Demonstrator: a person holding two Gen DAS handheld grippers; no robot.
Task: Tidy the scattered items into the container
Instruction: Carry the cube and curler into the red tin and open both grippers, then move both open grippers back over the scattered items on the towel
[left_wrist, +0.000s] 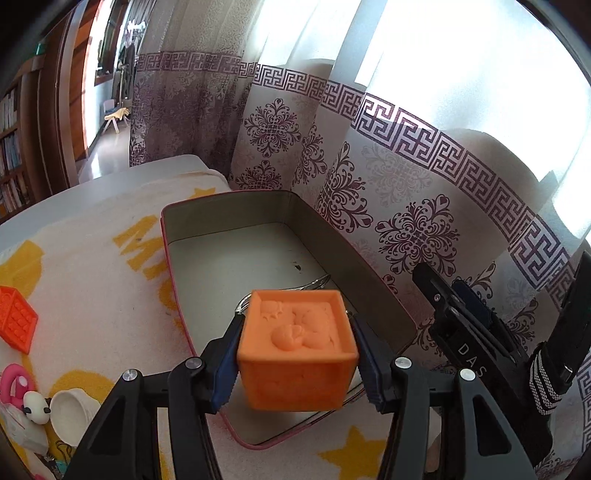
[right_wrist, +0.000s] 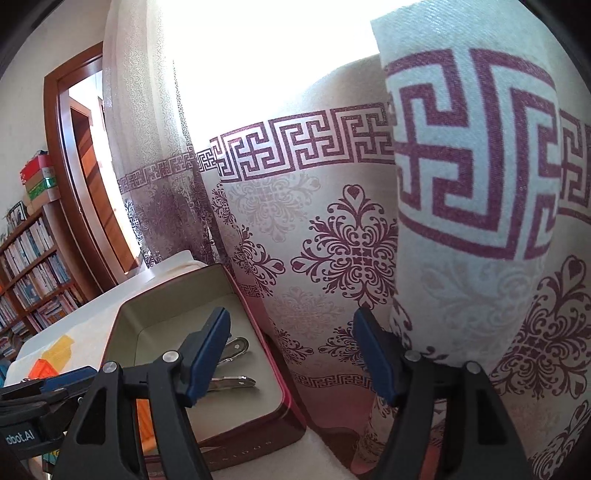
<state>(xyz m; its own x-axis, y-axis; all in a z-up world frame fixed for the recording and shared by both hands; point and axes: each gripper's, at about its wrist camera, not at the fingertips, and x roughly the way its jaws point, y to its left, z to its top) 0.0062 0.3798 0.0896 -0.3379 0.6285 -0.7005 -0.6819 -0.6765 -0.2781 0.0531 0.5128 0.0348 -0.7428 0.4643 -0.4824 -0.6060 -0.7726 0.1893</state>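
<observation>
An orange soft cube (left_wrist: 295, 343) with raised figures on top sits between the blue pads of my left gripper (left_wrist: 299, 369). Both pads touch its sides, and it hangs over the near end of an open red tin (left_wrist: 229, 201). A silver metal piece (left_wrist: 317, 284) lies on the tin's floor behind the cube. In the right wrist view my right gripper (right_wrist: 291, 332) stands open with nothing between its fingers, above the tin's right wall (right_wrist: 291, 421) and close to the curtain. Two shiny metal items (right_wrist: 236, 369) lie inside the tin there.
On the white and yellow blanket (left_wrist: 92, 258) to the left lie a red-orange studded cube (left_wrist: 16, 317), a pink ring (left_wrist: 14, 380), a small panda figure (left_wrist: 35, 406) and a white cup (left_wrist: 74, 410). A patterned curtain (left_wrist: 406, 206) hangs right behind the tin.
</observation>
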